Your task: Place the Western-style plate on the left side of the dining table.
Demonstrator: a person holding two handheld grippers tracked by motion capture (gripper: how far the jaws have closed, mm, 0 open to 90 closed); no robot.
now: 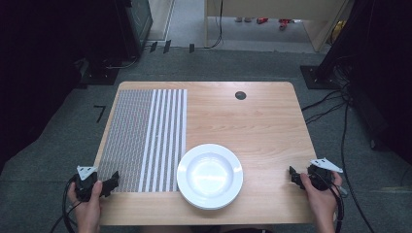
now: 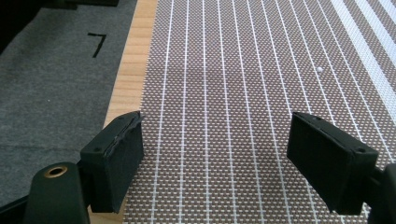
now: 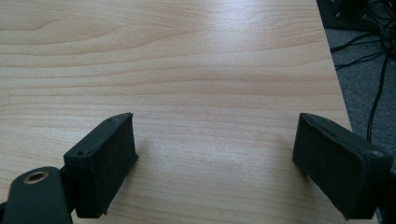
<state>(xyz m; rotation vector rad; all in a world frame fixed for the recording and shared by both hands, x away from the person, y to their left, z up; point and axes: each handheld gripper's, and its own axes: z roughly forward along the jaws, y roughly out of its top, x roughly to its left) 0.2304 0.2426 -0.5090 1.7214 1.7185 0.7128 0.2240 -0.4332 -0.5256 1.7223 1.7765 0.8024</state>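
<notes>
The left gripper [image 1: 110, 183], held in the person's left hand [image 1: 87, 206] at the near left corner of the counter, has its two black jaws spread wide with nothing between them; in the left gripper view [image 2: 215, 161] they hang over the woven brown-and-white striped placemat [image 2: 243, 93], close to its left edge where a strip of bare wood shows. The right gripper [image 1: 293, 175], in the right hand [image 1: 318, 196] near the counter's right edge, is likewise wide apart and empty, its jaws in the right gripper view [image 3: 219, 163] above the bare light wooden counter [image 3: 187, 60]. Between the two, the round white ceramic plate [image 1: 210, 175] sits near the front edge, just beside the placemat's right border. A small dark round hole [image 1: 240, 95] marks the far side of the counter, and grey carpeted floor [image 1: 48, 145] surrounds it.
</notes>
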